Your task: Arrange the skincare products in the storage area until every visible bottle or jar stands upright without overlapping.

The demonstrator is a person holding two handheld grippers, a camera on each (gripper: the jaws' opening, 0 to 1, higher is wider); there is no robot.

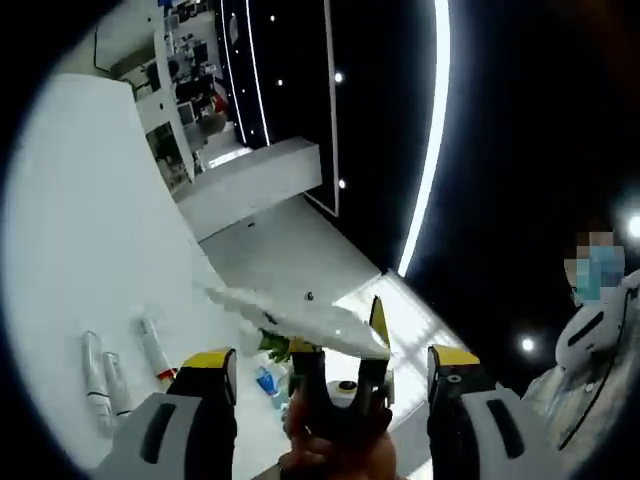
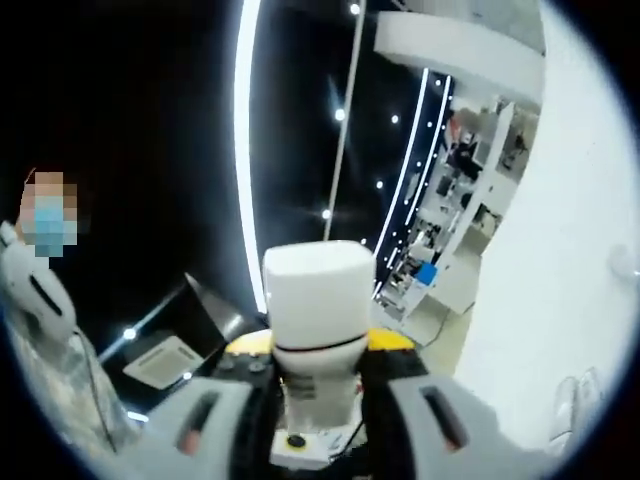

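My right gripper point(image 2: 318, 345) is shut on a white bottle point(image 2: 318, 295) with a broad white cap, held upright and close to the lens in the right gripper view. My left gripper point(image 1: 332, 358) is open, its yellow-tipped jaws wide apart. Between them, in the left gripper view, a hand point(image 1: 330, 450) holds the other gripper point(image 1: 335, 385), dark with a yellow tip. Three white tubes point(image 1: 110, 380) lie on the white surface point(image 1: 90, 230) at the lower left. Small green point(image 1: 275, 346) and blue items point(image 1: 268, 381) sit beside the left jaw; what they are is too blurred to tell.
A person in pale clothing stands at the right point(image 1: 590, 340) of the left gripper view and at the left point(image 2: 45, 300) of the right gripper view. White shelving with small goods point(image 1: 175, 90) rises far behind. A dark wall with light strips point(image 1: 430, 130) lies beyond.
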